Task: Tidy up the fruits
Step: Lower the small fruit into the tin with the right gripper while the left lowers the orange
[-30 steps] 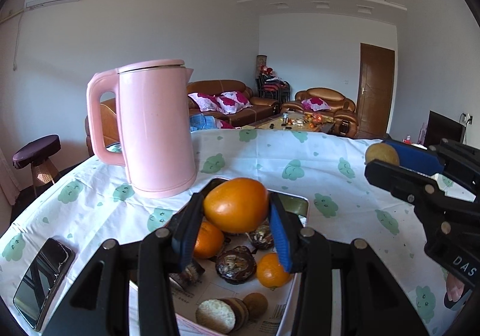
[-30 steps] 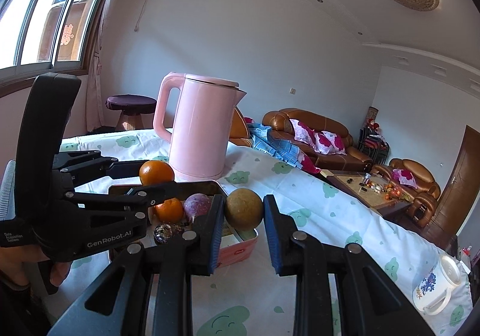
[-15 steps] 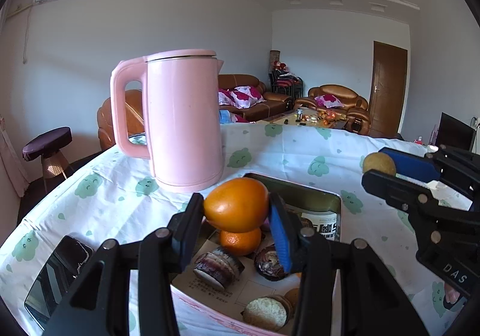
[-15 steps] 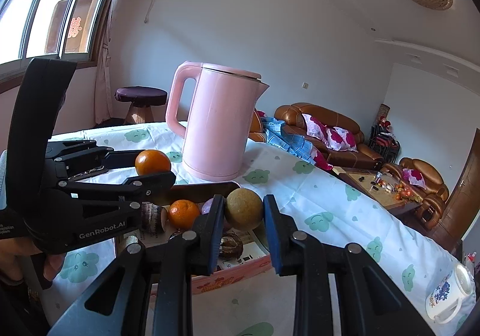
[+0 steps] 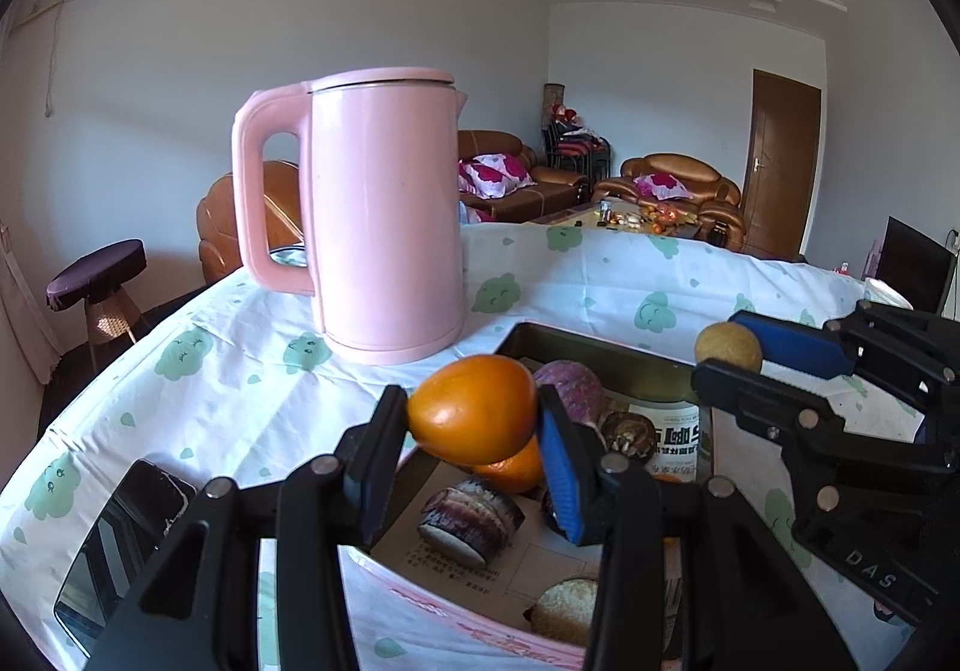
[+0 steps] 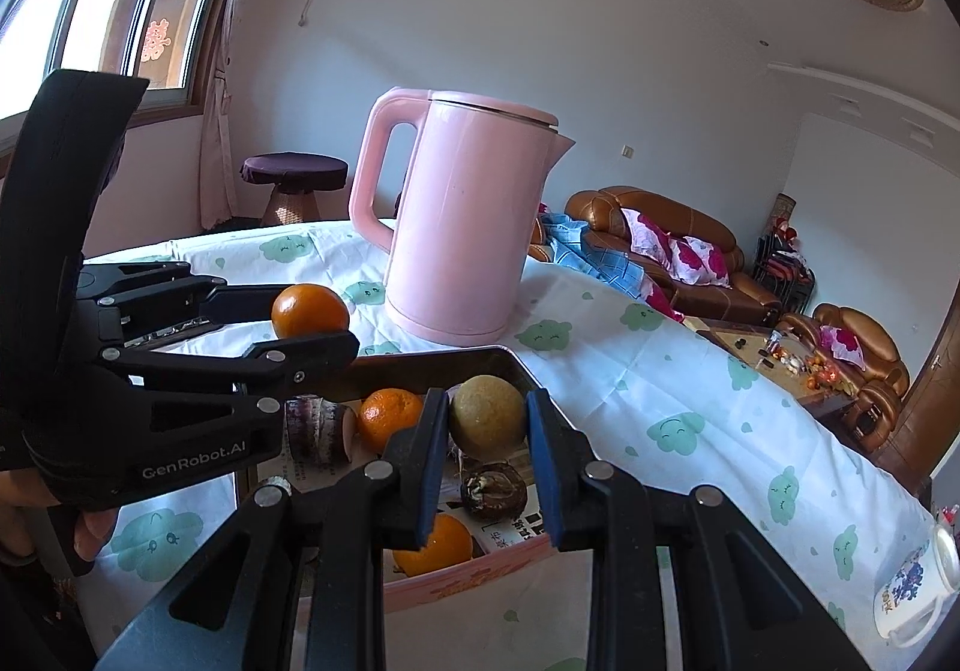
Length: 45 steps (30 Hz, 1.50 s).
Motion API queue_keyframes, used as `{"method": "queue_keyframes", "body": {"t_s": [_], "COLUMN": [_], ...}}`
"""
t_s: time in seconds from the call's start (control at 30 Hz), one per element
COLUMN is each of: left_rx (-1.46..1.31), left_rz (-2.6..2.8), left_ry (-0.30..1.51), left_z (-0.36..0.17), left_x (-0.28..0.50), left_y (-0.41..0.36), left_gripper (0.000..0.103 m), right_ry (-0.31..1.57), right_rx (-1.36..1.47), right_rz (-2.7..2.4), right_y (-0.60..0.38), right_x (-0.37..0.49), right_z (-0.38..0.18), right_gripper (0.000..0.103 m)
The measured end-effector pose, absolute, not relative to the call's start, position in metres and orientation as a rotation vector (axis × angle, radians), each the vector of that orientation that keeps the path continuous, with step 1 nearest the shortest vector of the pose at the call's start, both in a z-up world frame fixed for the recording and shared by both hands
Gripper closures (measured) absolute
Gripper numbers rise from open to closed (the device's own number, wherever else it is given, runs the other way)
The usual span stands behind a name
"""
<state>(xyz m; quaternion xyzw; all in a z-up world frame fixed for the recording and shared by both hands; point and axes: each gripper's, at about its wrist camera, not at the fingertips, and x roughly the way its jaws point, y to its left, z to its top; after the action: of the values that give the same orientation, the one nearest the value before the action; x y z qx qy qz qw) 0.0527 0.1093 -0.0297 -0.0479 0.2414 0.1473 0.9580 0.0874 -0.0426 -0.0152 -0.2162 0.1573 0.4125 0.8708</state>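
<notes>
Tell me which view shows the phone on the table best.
Left wrist: the phone lies flat on the tablecloth, bottom left beside the left tool. Right wrist doesn't show it.

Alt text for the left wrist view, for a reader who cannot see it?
The left claw grips an orange above an open tin of fruit. A pink kettle stands behind on the tablecloth; the right claw holds a brown fruit.

1. The pink kettle (image 5: 384, 215) stands at 12 o'clock, just beyond the tin (image 5: 606, 353), blocking that side.
2. The phone (image 5: 120, 539) lies at 8 o'clock on the worktop (image 5: 600, 281).
3. Bare cloth spreads at 2 o'clock.
</notes>
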Motion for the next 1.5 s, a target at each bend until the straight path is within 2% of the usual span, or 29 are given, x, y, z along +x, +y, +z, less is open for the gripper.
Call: {"method": "queue_keyframes", "body": {"t_s": [0.6, 1.5], "left_rx": [-0.086, -0.101], "left_rz": [0.28, 0.258], "left_ry": [0.569, 0.651], "left_z": [-0.043, -0.062], "left_x": [0.059, 0.069], "left_y": [0.112, 0.117], "left_gripper": [0.058, 0.057], "right_ry": [0.468, 0.577], "right_rx": [-0.462, -0.505], "right_rz": [0.877, 0.91], "right_y": [-0.023, -0.009], "right_x": [0.101, 0.101], "right_z": [-0.043, -0.066], "right_gripper": [0.075, 0.075]}}
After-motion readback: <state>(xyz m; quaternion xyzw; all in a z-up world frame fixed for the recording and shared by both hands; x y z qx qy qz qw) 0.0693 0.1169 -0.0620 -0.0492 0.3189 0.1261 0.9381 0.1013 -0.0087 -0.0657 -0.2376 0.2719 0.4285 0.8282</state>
